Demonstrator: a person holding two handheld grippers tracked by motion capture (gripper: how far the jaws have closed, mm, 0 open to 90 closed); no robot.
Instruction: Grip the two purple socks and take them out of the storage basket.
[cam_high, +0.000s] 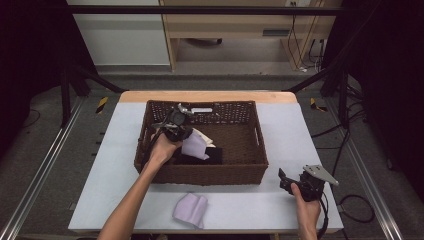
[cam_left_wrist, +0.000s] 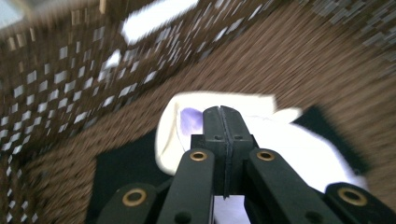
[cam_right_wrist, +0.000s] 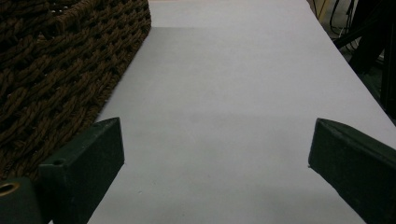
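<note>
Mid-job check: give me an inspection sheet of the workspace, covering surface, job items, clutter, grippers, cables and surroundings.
Surface: table under a pale sheet, wooden far edge.
Job's things: brown woven basket holding a lavender cloth, a cream cloth and a black cloth; a second lavender cloth lies on the sheet in front of the basket.
Clutter: nothing seen.
Grippers: left gripper inside the basket, jaws shut, over the cloths; whether it pinches fabric is unclear. Right gripper open, empty, right of the basket.
Cables: cable trails from the right gripper; more on the floor at right.
Surroundings: dark frame rails, wooden furniture behind.
</note>
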